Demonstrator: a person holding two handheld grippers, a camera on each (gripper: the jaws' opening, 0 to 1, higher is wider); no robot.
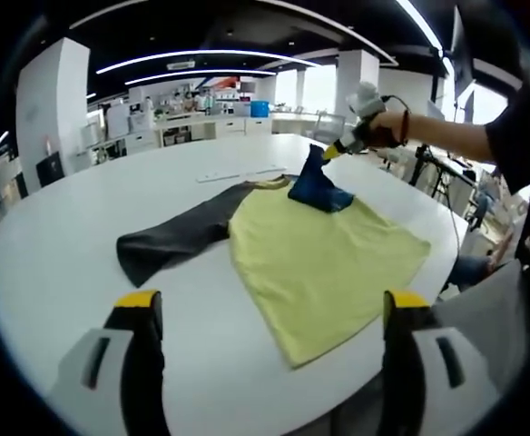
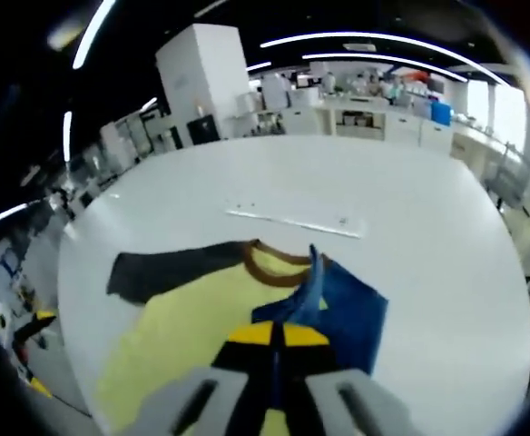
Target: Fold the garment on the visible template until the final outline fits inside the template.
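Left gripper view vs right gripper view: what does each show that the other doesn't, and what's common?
Left gripper view: the left gripper with jaws spread open and empty, a person's hand holding the right gripper, and the T-shirt's full yellow body.

Right gripper view: the brown collar clearly, and the jaws closed on the blue sleeve.

Both: the T-shirt on the white table, its dark grey sleeve spread flat, and the thin strip beyond it.
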